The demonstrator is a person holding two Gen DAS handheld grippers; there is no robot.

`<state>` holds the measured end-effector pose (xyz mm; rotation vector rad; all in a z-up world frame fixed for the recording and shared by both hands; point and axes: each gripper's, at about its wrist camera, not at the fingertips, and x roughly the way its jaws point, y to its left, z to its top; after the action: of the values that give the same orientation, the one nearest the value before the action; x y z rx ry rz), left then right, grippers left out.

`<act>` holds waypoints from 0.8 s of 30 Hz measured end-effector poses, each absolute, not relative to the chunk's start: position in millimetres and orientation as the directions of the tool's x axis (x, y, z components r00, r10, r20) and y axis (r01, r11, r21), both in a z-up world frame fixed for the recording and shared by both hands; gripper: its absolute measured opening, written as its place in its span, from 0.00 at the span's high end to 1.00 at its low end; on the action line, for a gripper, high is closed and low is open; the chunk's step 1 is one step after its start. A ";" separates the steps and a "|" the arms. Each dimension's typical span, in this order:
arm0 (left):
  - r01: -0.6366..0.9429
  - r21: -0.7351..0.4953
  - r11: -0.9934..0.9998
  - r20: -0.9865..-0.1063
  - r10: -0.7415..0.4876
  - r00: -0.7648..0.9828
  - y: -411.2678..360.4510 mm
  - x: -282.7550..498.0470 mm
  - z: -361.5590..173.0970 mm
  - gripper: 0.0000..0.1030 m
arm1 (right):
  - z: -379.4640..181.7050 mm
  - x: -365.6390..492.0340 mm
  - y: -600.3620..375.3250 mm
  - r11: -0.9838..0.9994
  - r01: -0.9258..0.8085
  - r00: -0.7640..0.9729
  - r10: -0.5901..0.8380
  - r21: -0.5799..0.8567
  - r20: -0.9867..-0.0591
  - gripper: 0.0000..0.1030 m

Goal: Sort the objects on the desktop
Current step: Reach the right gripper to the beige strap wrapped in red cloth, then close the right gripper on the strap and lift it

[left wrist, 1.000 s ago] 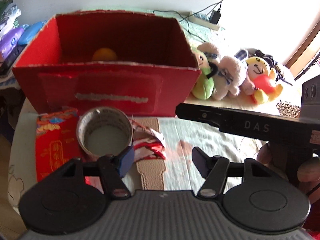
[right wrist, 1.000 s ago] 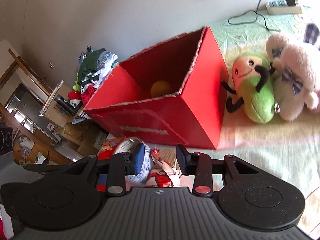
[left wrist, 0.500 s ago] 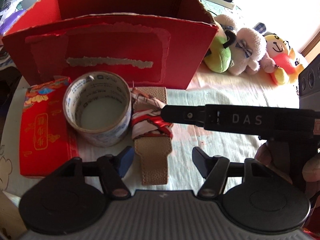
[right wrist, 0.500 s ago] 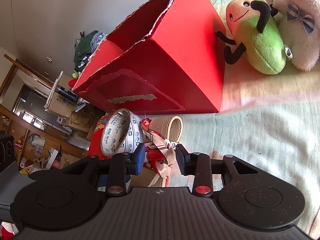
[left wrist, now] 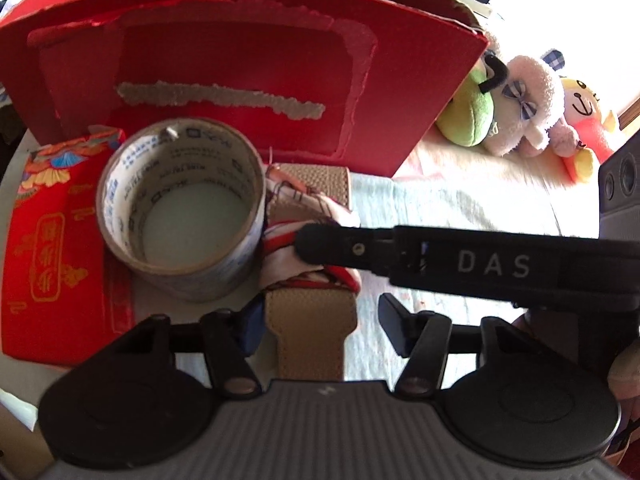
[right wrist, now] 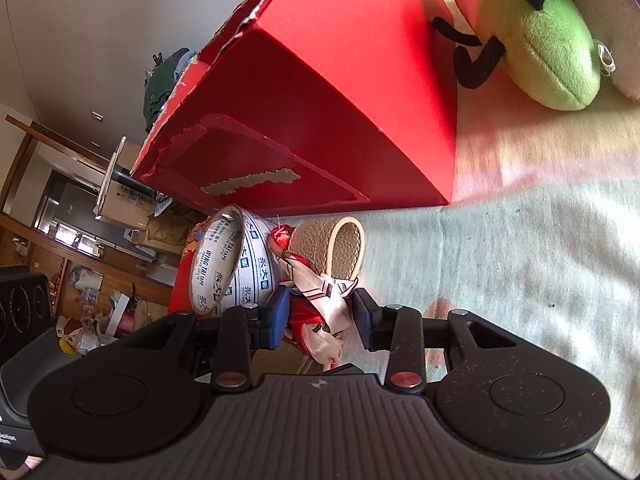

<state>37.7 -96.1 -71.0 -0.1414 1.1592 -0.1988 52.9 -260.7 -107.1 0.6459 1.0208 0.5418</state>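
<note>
**Silk-wrapped strap sits between R tongs, red box just beyond**

The tan strap [left wrist: 311, 312], a woven-texture band looped at its far end and tied round with a red-and-white scarf [right wrist: 320, 300], lies on the pale cloth-covered table [right wrist: 540, 280] just near of the red box [left wrist: 240, 80]. The right gripper [right wrist: 320, 314] has its blue-padded fingers [right wrist: 276, 316] either side of the scarf bundle, jaws part-spread w/ cloth between them; whether the pads actually press the fabric can't be told. In the left wrist view that same gripper reaches in from the right as a long black bar marked "DAS", tip resting on the scarf. The left gripper [left wrist: 320, 328] hangs over the near end of the strap, jaws wide apart, gripping nothing; the strap runs up between its fingers.

Just left of the strap, touching the scarf, stands a tape roll [left wrist: 182, 208], open core up, printed lettering inside & out. Left of that, a red packet [left wrist: 52, 248] w/ gold print lies flat, partly under the roll. Box front shows a torn label patch. Far right of the box: a green plush [right wrist: 536, 40], a white plush lamb [left wrist: 528, 100] & a yellow-and-red plush [left wrist: 584, 120] in a row. A person's hand [left wrist: 624, 376] shows at the right edge.
</note>
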 end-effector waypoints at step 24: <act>0.449 -0.159 0.879 -0.871 -0.339 0.356 -178.6 26.5 -32.4 0.53 | -76.3 2.9 -362.3 0.678 0.095 0.556 0.572 0.729 -0.604 0.70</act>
<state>26.5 -178.6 -32.4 0.1133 1.0941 -0.5100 2.9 -362.3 -76.3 0.7996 0.9592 0.3200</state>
